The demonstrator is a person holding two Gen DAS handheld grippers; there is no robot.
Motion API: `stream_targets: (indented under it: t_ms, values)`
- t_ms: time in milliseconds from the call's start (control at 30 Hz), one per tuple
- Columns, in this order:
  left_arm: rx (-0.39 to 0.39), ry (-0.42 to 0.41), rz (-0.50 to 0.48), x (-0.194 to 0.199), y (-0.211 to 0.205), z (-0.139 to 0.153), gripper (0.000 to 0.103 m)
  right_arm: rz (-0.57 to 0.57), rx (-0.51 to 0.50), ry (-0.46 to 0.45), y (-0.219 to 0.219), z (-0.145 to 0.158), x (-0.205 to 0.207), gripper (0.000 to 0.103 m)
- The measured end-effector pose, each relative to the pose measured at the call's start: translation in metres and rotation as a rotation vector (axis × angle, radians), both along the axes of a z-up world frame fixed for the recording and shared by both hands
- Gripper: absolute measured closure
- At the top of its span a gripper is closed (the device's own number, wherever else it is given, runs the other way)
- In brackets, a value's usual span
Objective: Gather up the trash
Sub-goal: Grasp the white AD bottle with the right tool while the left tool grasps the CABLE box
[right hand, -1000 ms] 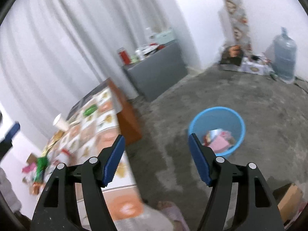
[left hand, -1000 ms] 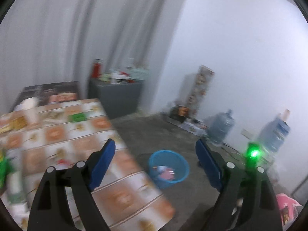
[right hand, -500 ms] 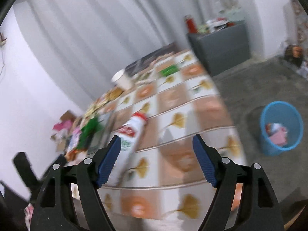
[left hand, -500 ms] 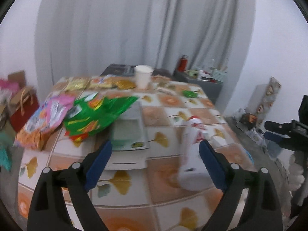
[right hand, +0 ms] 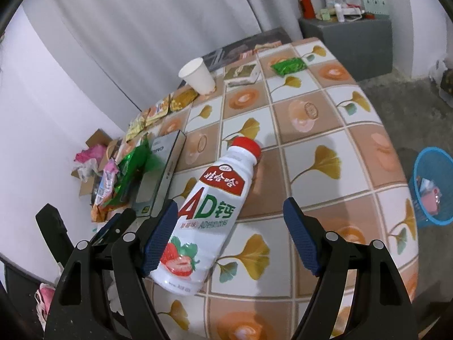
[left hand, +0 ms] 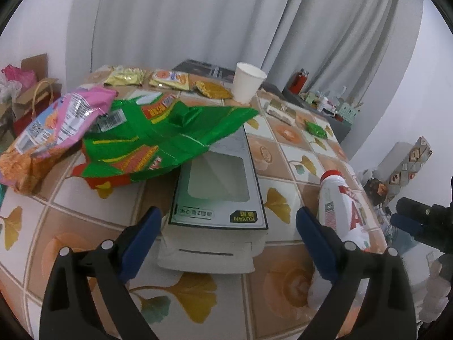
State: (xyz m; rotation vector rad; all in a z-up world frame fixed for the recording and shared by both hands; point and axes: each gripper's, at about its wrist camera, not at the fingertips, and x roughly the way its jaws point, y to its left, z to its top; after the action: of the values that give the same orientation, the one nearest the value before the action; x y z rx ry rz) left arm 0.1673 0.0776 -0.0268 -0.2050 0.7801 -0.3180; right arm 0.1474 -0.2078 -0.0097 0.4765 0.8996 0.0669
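A white bottle with a red cap (right hand: 209,206) lies on the tiled table (right hand: 325,130); it also shows in the left wrist view (left hand: 339,209). My right gripper (right hand: 230,235) is open and empty, with the bottle's lower half between its fingers. My left gripper (left hand: 226,243) is open and empty, just above the near end of a flat grey box (left hand: 218,195). A green snack bag (left hand: 164,136) lies partly on the box, next to a pink bag (left hand: 59,124). A white paper cup (left hand: 247,80) and several small wrappers sit at the far end.
A blue trash basket (right hand: 431,184) with trash in it stands on the floor to the right of the table. A grey cabinet (right hand: 348,25) with small items stands by the curtain. Cardboard boxes and bags (left hand: 25,85) lie on the floor at the left.
Both grippers have swung from facing the floor and basket to over the table. The right one now straddles the bottle; the left now hovers at the grey box.
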Motion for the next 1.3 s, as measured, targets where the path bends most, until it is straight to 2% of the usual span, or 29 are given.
stream_targets:
  t_ms: [233, 433, 667, 833, 967, 1067, 1133, 1300]
  values:
    - [0.015, 0.012, 0.029, 0.007, -0.002, -0.001, 0.008, -0.013, 0.014, 0.052, 0.011, -0.013, 0.021, 0.03]
    - [0.15, -0.014, 0.054, 0.007, -0.01, -0.007, 0.008, -0.02, 0.047, 0.088, 0.018, -0.021, 0.035, 0.03]
    - [0.138, 0.019, 0.034, 0.014, -0.007, -0.013, 0.009, -0.021, 0.053, 0.125, 0.028, -0.032, 0.05, 0.029]
    - [0.157, 0.029, 0.003, 0.013, -0.015, -0.016, 0.024, -0.029, 0.081, 0.148, 0.027, -0.042, 0.055, 0.029]
    - [0.173, 0.012, -0.007, 0.009, -0.019, -0.015, 0.034, -0.019, 0.092, 0.153, 0.025, -0.047, 0.054, 0.038]
    - [0.155, 0.021, -0.009, 0.01, -0.018, -0.016, 0.045, -0.01, 0.088, 0.146, 0.024, -0.046, 0.052, 0.039]
    - [0.143, 0.025, -0.014, 0.011, -0.016, -0.016, 0.057, -0.008, 0.09, 0.143, 0.022, -0.046, 0.049, 0.039]
    - [0.151, 0.012, -0.016, 0.009, -0.017, -0.013, 0.075, -0.013, 0.091, 0.136, 0.014, -0.046, 0.042, 0.039]
